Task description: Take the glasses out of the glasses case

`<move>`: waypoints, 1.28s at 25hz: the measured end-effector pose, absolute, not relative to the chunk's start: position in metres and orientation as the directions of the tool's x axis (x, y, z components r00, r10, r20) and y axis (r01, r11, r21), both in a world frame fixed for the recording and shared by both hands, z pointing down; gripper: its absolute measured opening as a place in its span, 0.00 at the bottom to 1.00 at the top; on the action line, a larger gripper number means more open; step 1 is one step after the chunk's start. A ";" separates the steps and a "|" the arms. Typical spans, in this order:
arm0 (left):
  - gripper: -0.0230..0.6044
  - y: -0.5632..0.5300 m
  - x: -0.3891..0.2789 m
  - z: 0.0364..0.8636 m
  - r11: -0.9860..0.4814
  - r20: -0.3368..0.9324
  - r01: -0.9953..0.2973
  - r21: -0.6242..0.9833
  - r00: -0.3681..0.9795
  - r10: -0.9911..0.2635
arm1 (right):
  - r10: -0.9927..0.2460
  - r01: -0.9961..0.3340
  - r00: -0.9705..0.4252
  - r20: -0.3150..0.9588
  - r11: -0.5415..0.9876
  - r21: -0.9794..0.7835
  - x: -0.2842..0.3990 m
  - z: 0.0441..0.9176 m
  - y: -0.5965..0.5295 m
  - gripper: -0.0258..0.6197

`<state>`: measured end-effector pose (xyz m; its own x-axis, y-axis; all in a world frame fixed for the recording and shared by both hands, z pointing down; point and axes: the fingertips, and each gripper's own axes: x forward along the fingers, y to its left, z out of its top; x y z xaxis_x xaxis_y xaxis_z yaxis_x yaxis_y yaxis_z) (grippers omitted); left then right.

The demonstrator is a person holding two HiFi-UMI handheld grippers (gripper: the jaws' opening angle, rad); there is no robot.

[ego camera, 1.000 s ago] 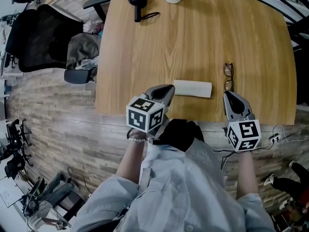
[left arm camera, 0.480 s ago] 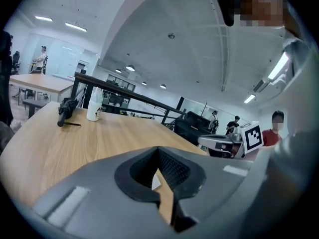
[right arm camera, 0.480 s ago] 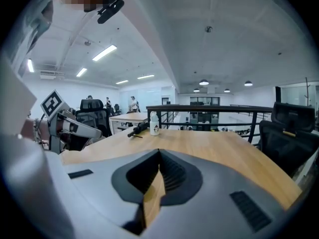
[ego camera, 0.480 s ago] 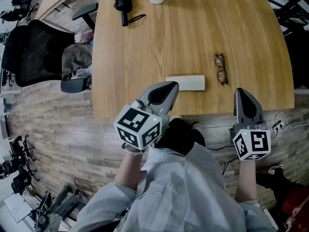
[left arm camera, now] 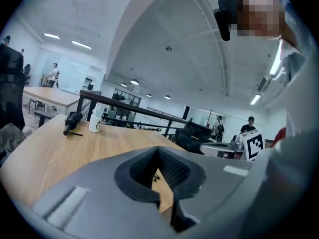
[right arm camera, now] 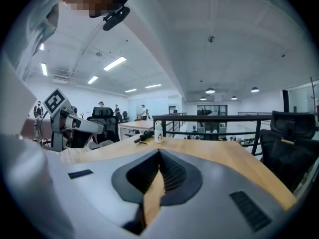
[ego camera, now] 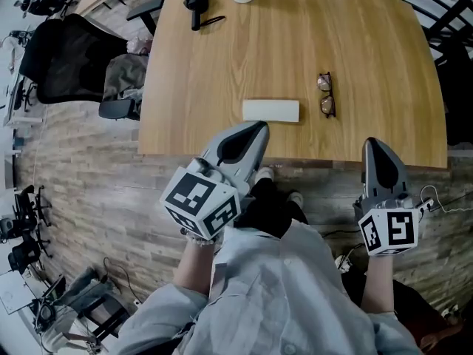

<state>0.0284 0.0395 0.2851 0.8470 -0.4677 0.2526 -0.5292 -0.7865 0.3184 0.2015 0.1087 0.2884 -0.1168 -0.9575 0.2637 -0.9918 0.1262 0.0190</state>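
We see the left gripper [ego camera: 258, 127], jaws together and empty, now pulled back off the table [ego camera: 222, 65], the case [ego camera: 270, 110] with the glasses [ego camera: 326, 95] lying out just right of it, and the right gripper [ego camera: 375, 143] likewise pinched together, empty and withdrawn, so the task looks done.

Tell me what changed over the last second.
Both claws lifted toward the camera and drew back toward the person. The right claw pulled away from the glasses, and the left claw backed off from the glasses case. Both are shut and empty. Unchanged: the glasses lie beside the case on the table, untouched.
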 end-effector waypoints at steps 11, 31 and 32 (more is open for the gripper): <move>0.04 0.100 0.035 0.246 -0.738 0.204 -0.606 0.298 0.796 -0.570 | -0.954 -0.973 -0.231 0.191 0.230 -0.027 0.196 0.263 0.146 0.04; 0.04 0.103 0.014 0.201 -0.802 0.108 -0.537 0.261 0.842 -0.529 | -0.977 -0.978 -0.203 0.066 0.205 0.035 0.154 0.204 0.148 0.04; 0.04 0.103 0.013 0.202 -0.802 0.107 -0.534 0.267 0.844 -0.526 | -0.977 -0.978 -0.201 0.065 0.204 0.038 0.153 0.203 0.148 0.04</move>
